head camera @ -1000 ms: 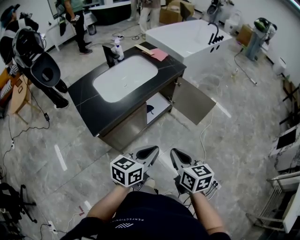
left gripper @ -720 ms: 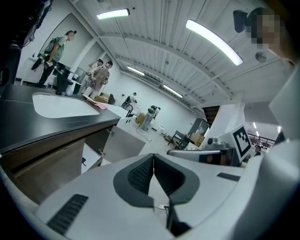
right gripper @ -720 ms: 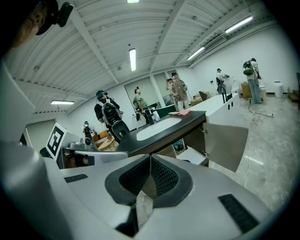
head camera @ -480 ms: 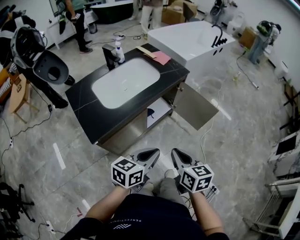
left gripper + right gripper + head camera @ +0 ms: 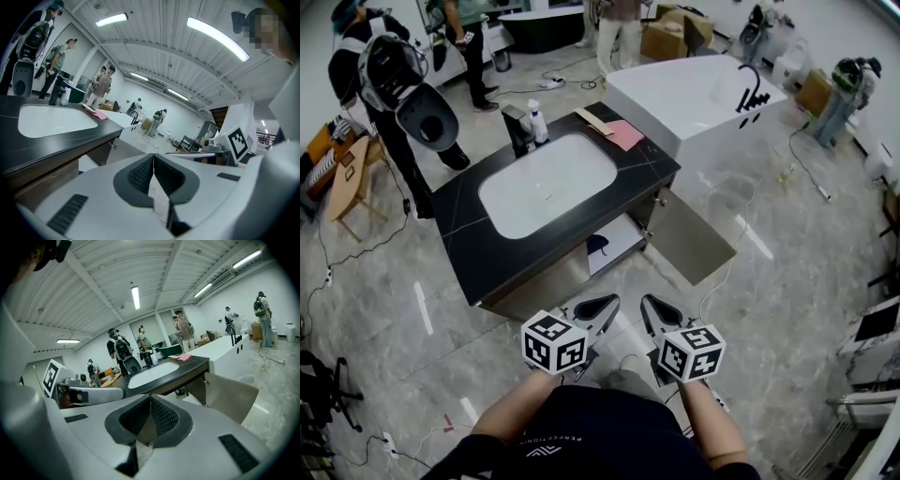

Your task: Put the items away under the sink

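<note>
A black-topped vanity (image 5: 469, 220) with a white sink basin (image 5: 548, 183) stands ahead of me. On its top are a white spray bottle (image 5: 538, 123) beside the black faucet (image 5: 517, 129), a pink cloth (image 5: 623, 134) and a tan flat item (image 5: 593, 120). The right cabinet door (image 5: 694, 234) hangs open, and a dark item (image 5: 598, 247) lies on the white shelf inside. My left gripper (image 5: 598, 305) and right gripper (image 5: 656, 305) hover side by side in front of the vanity, both shut and empty. The basin (image 5: 51, 119) shows in the left gripper view, the open door (image 5: 229, 399) in the right gripper view.
A white bathtub (image 5: 694, 94) stands just behind the vanity at the right. A person with a backpack (image 5: 394, 84) stands at the vanity's far left, others farther back. Cables (image 5: 722, 272) trail over the grey tiled floor near the open door.
The vanity has drawn a little nearer and lower in the head view as I step toward it. Both grippers keep their place in the view, still shut. The person with the backpack has come closer.
</note>
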The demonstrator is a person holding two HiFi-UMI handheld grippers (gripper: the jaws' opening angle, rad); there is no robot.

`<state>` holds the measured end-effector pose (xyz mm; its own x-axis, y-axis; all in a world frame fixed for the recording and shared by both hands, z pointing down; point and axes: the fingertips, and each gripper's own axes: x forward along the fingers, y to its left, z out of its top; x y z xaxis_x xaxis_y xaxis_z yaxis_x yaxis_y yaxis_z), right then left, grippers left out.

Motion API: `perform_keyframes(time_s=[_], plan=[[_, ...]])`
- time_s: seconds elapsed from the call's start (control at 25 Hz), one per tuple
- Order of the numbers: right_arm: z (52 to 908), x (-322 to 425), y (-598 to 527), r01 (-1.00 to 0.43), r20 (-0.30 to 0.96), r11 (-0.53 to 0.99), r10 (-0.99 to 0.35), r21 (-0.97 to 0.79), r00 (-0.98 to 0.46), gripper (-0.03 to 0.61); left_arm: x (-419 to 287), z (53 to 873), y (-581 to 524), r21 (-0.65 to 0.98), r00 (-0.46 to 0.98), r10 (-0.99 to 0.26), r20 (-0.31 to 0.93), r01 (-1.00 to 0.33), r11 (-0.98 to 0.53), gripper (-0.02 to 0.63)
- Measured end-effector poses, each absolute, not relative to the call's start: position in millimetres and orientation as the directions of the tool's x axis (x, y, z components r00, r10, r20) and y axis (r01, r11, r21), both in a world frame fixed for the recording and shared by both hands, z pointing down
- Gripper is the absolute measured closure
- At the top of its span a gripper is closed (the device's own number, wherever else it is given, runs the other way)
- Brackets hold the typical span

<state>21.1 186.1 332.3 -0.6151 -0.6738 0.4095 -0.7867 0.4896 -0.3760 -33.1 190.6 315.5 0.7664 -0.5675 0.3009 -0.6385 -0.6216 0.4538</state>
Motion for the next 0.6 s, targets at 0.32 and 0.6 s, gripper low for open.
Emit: perform_keyframes(time_s=[0.32,0.6], plan=[[331.3,59.8,149.2,-0.744,0.391,0.556,-0.633,-0.371,-0.668,0.543,9.6,313.7,156.2,0.452,0.740,-0.610,0.283,-0.664,-0.595,0.604],[329.8,84.1,130.6,-0.711,0.381,0.600,-0.601,-0.367,-0.703,0.543,37.1,307.4,136.6,0.447,0.713,-0.650,0.262,-0.687,-0.573,0.604]])
